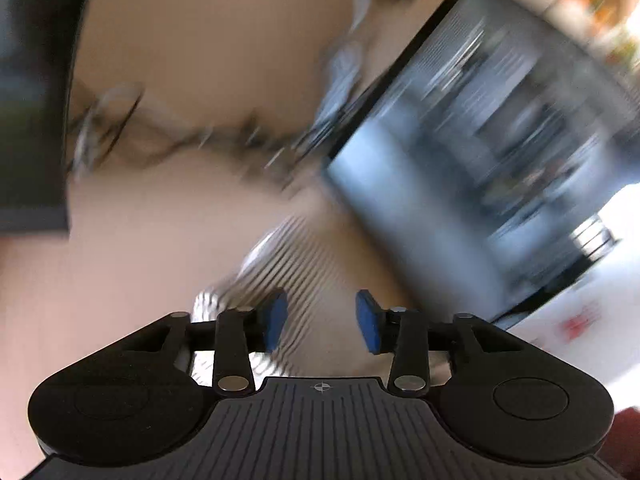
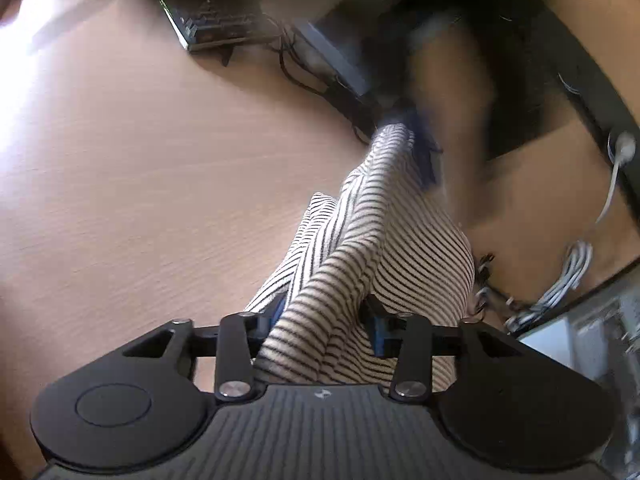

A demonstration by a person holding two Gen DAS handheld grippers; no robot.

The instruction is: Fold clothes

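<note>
Closest to the right wrist lens: right gripper (image 2: 326, 322), blue pads pressed into a bunched fold of the striped garment (image 2: 368, 240), clamped on it. Soft knit, thin black lines on white, running away in a loose ridge over the pale wooden table (image 2: 140, 180) toward the other gripper. Left gripper (image 1: 321, 322) parted wide, nothing between its blue pads (image 1: 276, 316); blurred stripes just beyond. Keyboard (image 2: 212, 24) and dark cables (image 2: 320, 84) at the table's far edge; white cables (image 2: 568, 276) to the right.
</note>
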